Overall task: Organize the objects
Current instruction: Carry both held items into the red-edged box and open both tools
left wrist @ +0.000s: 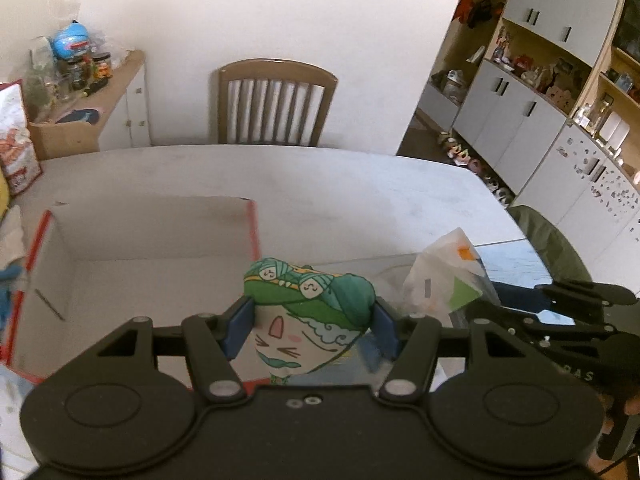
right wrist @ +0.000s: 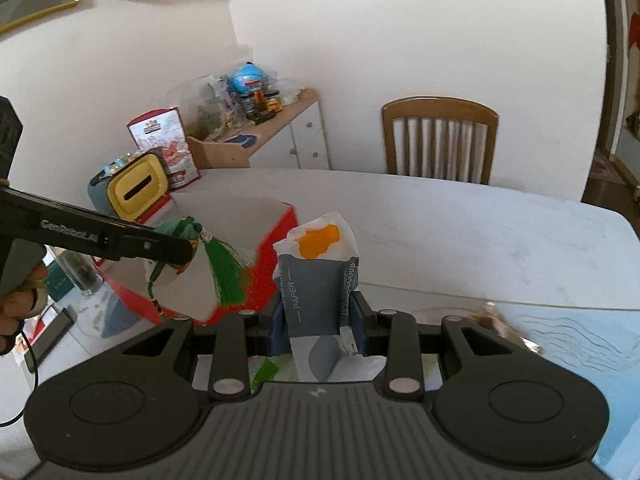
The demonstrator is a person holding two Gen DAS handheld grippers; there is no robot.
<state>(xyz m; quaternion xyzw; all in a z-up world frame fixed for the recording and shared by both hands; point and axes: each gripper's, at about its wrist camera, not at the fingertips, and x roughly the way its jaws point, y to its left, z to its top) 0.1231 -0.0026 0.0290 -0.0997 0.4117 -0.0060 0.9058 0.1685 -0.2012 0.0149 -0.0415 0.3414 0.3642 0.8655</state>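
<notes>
My left gripper (left wrist: 310,328) is shut on a small stuffed pouch (left wrist: 308,312), white with a cartoon face and a green patterned top. It hangs just right of the open white box with red edges (left wrist: 252,236). From the right wrist view the same pouch (right wrist: 180,248) shows a green tassel (right wrist: 228,276), held in the left gripper (right wrist: 176,254) above the box (right wrist: 280,236). My right gripper (right wrist: 318,320) is shut on a grey and white tissue pack (right wrist: 316,280) marked PAPER, with an orange patch on top. That pack (left wrist: 444,276) sits right of the pouch in the left wrist view.
The white table (left wrist: 360,192) stretches ahead, with a wooden chair (left wrist: 276,104) behind it. A yellow-lidded container (right wrist: 132,192) and a red printed bag (right wrist: 168,144) stand left of the box. A sideboard (right wrist: 280,128) holds jars. A blue mat (right wrist: 580,340) lies at right.
</notes>
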